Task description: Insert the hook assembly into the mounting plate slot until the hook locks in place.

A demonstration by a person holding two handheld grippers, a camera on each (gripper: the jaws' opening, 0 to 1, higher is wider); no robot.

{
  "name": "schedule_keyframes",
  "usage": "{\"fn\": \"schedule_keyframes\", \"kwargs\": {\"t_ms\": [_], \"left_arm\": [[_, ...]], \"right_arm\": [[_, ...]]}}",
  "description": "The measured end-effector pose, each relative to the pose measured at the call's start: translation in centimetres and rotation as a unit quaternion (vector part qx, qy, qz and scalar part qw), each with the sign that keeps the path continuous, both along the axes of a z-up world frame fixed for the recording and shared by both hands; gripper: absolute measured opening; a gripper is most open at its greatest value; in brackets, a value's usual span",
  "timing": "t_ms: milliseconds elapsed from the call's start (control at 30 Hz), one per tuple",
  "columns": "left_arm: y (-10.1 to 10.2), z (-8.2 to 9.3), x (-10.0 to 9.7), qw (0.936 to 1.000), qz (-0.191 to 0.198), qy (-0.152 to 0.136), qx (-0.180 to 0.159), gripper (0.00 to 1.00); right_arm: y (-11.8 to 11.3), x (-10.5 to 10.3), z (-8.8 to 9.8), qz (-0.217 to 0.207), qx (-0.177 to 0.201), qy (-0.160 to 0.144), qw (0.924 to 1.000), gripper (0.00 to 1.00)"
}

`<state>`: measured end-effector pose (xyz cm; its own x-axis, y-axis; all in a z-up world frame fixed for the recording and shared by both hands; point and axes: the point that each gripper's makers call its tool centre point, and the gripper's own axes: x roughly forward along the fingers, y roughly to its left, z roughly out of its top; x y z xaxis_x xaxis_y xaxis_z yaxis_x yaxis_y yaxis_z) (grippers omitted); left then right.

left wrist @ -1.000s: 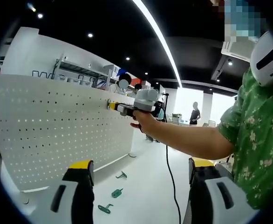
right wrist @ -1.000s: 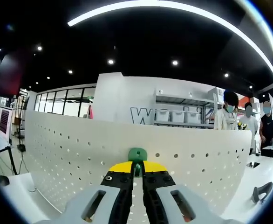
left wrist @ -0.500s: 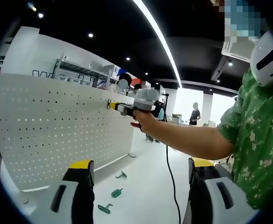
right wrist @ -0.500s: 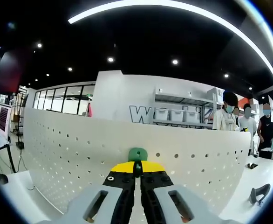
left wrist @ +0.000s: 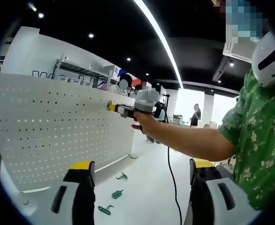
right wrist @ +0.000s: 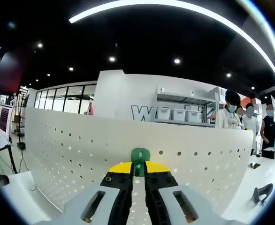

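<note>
While the right gripper (right wrist: 138, 174) has its fingers clenched on the green hook (right wrist: 140, 157), that hook sits pressed against the white pegboard (right wrist: 81, 154). Left gripper (left wrist: 137, 197) hangs back, fingers released, above spare hooks (left wrist: 117, 193) on the counter (left wrist: 147, 187).

left view back, right view close — shared pegboard (left wrist: 57, 122)

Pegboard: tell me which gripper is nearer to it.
Right. The right gripper is up against the pegboard, holding a green hook at its face. The left gripper hangs back over the table, apart from the board.
</note>
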<state>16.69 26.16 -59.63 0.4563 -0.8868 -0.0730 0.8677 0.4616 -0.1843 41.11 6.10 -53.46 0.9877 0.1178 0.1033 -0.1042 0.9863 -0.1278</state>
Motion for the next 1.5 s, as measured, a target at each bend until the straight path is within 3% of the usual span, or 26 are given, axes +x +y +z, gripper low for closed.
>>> {"fn": "schedule_keyframes", "kwargs": {"t_ms": [500, 833, 1333, 1500], "left_arm": [[0.0, 0.1, -0.2, 1.0, -0.001, -0.002, 0.0, 0.85], [-0.1, 0.1, -0.2, 1.0, -0.002, -0.002, 0.002, 0.86], [-0.3, 0.2, -0.3, 1.0, -0.003, -0.005, 0.003, 0.86], [-0.3, 0.3, -0.4, 1.0, -0.004, -0.005, 0.004, 0.86]], "right_arm": [[-0.6, -0.2, -0.2, -0.005, 0.001, 0.001, 1.0, 0.18], [-0.8, -0.8, -1.0, -0.001, 0.006, 0.004, 1.0, 0.37], [0.2, -2.2, -1.6, 0.037, 0.036, 0.001, 0.9987, 0.74], [0.3, -2.8, -2.0, 0.045, 0.039, 0.008, 0.9982, 0.76]]}}
